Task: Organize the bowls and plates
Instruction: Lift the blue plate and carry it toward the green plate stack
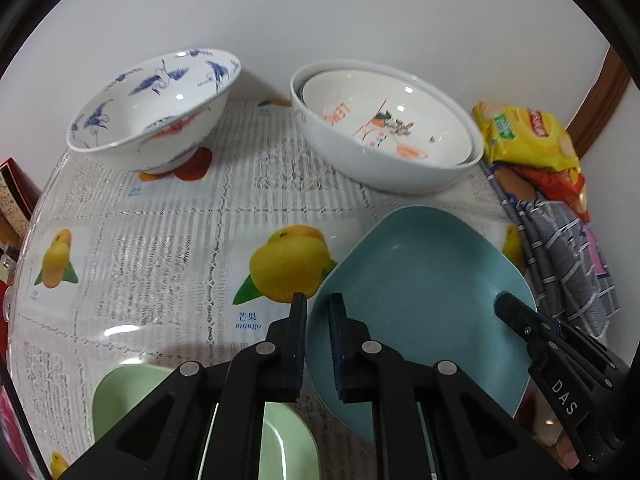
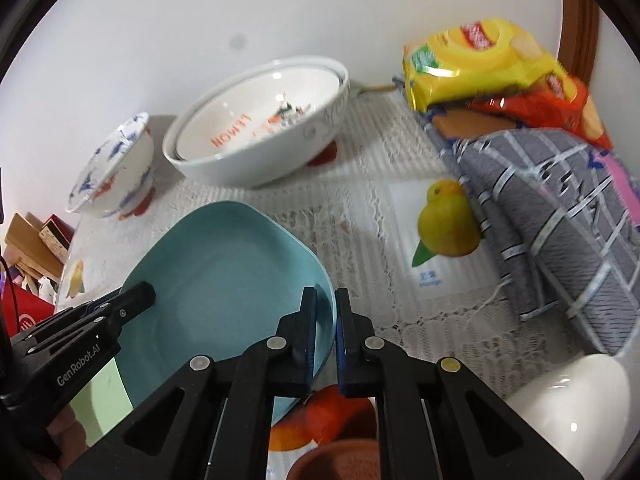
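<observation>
both grippers clamped on the teal plate's opposite rims

the teal plate (image 1: 420,280) sits tilted over the fruit-print lace tablecloth (image 1: 168,240), caught at two edges. the left gripper (image 1: 318,320) has its fingers pinched on the plate's left rim, one pad on the outside and one on the inside of the edge. the right gripper (image 2: 325,312) grips the plate's right rim in the same way, its blue-lined pads closed on the thin edge. each tool's camera shows the other tool reaching in from the far side of the plate, so the plate spans the space between them.

beyond the plate, against the wall, stand two nested white bowls (image 1: 384,128), the inner one printed in orange. to their left is a blue-and-white patterned bowl (image 1: 156,108), resting tipped on its foot. a pale green plate (image 1: 120,396) lies under the left gripper, partly hidden by its body. to the right of the teal plate are a grey checked cloth (image 2: 552,208) and yellow and red snack packets (image 2: 480,60). a white rounded vessel (image 2: 572,396) and a brown rim (image 2: 332,460) show near the right gripper.
</observation>
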Demonstrator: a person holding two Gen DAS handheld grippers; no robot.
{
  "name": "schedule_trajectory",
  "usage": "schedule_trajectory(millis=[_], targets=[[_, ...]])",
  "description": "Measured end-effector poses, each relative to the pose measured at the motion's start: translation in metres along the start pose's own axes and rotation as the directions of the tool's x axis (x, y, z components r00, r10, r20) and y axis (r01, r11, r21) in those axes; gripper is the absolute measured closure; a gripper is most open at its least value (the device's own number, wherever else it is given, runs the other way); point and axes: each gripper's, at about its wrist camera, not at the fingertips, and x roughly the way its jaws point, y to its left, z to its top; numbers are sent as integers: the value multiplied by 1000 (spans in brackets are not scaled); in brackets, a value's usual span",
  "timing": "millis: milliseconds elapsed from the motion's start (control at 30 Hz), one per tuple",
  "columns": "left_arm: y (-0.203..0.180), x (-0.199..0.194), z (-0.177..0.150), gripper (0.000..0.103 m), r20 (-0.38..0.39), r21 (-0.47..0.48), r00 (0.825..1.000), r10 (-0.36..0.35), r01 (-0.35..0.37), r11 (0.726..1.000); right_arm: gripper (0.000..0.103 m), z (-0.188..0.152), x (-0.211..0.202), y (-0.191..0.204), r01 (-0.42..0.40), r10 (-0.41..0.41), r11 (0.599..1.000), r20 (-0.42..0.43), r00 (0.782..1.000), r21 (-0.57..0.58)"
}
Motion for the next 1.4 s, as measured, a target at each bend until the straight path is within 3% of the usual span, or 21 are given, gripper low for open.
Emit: schedule_trajectory(millis=[767,1400], targets=[[-31,-128,-42,92,110,48,993,-31,26,998,96,-40,-149,-1,-15,7,999,155,988,48],[-32,-187,-74,92,179,49,983,-32,24,999,96,-67,-211,4,-36,29,999,222,975,27]])
